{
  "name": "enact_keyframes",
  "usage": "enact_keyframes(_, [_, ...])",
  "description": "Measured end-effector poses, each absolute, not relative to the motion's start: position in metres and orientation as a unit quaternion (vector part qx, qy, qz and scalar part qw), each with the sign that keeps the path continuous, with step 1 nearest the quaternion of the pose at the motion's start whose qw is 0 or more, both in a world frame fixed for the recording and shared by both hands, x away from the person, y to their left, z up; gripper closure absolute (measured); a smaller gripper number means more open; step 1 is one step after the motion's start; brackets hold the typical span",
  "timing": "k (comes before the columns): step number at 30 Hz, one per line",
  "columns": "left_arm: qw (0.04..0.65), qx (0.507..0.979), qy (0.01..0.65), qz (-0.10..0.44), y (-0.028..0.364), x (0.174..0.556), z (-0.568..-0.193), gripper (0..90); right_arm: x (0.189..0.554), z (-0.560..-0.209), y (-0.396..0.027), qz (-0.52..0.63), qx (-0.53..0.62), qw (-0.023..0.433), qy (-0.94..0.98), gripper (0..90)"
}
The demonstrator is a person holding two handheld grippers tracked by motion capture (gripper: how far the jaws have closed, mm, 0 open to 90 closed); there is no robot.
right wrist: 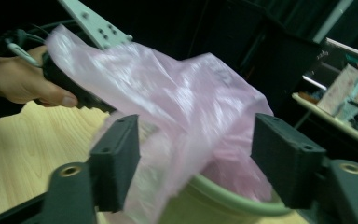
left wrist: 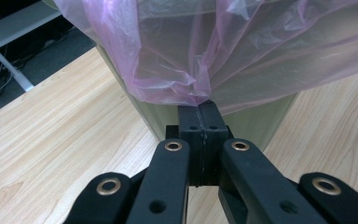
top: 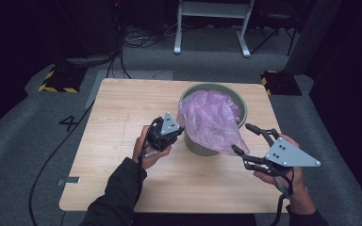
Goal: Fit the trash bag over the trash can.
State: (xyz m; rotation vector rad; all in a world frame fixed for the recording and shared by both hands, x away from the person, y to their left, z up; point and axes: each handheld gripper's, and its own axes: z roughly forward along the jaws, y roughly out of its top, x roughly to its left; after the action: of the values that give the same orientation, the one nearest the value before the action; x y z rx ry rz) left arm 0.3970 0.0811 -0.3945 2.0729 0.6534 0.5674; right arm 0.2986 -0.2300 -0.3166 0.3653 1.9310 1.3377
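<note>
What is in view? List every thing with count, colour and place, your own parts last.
Bin: one, grey-green, on the far right part of the table.
Bag: one, translucent pink, in the bin, draped over its near rim.
Table: one, light wood, centre.
Floor cables: several, black, left of the table.
White frame: one, on the floor beyond the table.
Left gripper: one, black, left of the bin, jaws shut on the bag's edge.
Right gripper: one, black, at the bin's near right, jaws apart with bag film between them.
Hands: two, one on each gripper.
</note>
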Motion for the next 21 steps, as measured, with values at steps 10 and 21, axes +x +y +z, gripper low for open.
enact_keyframes(10, [0.415,0.843,0.264,0.219,0.079,0.406,-0.404,90.0,0.348,-0.329,-0.256,0.57,0.263,0.322,0.709,90.0])
enact_keyframes(21, [0.419,0.847,0.266,0.19,0.078,0.417,-0.416,90.0,0.413,-0.37,-0.295,0.564,0.444,0.236,0.655,90.0])
